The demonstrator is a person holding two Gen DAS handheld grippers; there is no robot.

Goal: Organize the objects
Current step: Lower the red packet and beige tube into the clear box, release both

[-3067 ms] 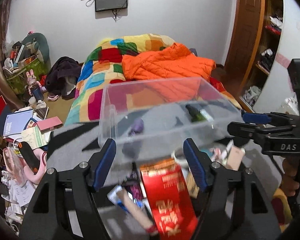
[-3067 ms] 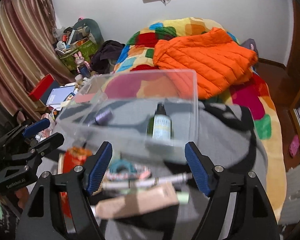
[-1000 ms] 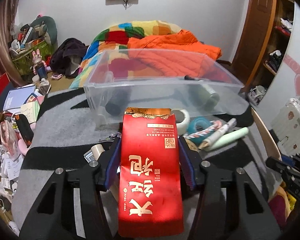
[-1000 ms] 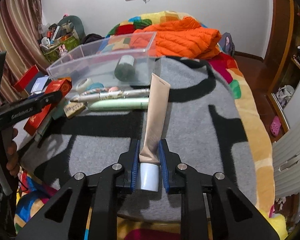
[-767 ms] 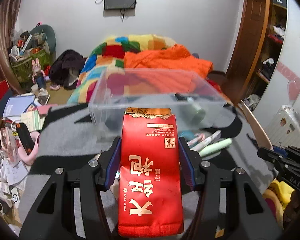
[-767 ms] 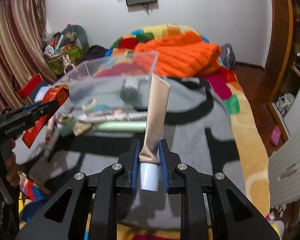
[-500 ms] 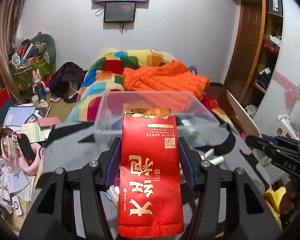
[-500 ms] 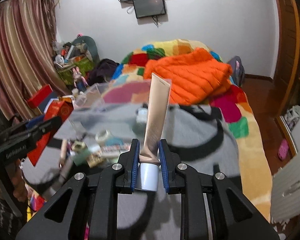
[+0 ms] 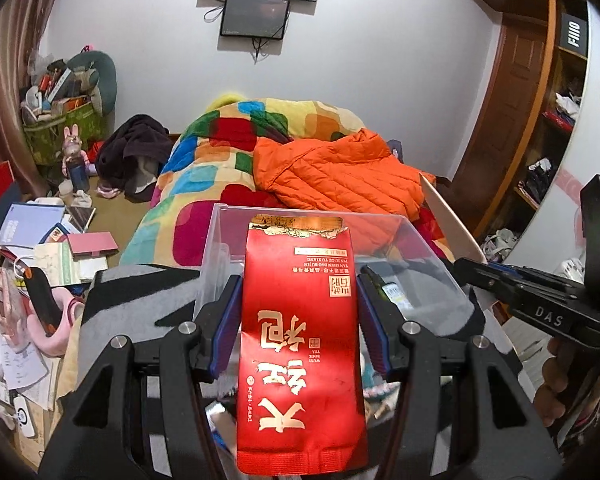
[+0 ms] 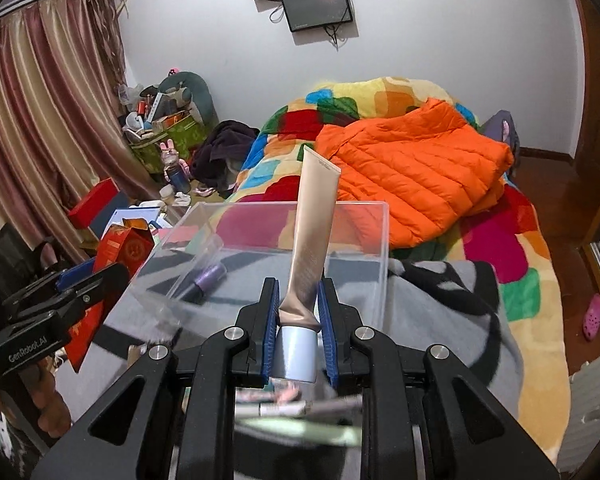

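My left gripper (image 9: pixel 298 300) is shut on a red tea packet (image 9: pixel 300 344) with gold characters, held upright above the near wall of a clear plastic bin (image 9: pixel 220 248). My right gripper (image 10: pixel 299 300) is shut on a beige cosmetic tube (image 10: pixel 312 236) with a pale blue cap, held upright over the same bin (image 10: pixel 382 240). A purple bottle (image 10: pixel 204 278) lies in the bin, and a dark green bottle (image 9: pixel 384 286) shows in the left wrist view. The left gripper with the packet also shows in the right wrist view (image 10: pixel 100 276).
The bin stands on a grey and black blanket (image 10: pixel 440 300) on a bed. Pens and small items (image 10: pixel 300 412) lie below my right gripper, blurred. An orange jacket (image 10: pixel 412 172) lies on a colourful quilt behind. Clutter (image 9: pixel 40 248) covers the floor at left.
Both grippers closed on their objects and lifted them off the blanket. They now hold them higher and nearer the bin than a second ago.
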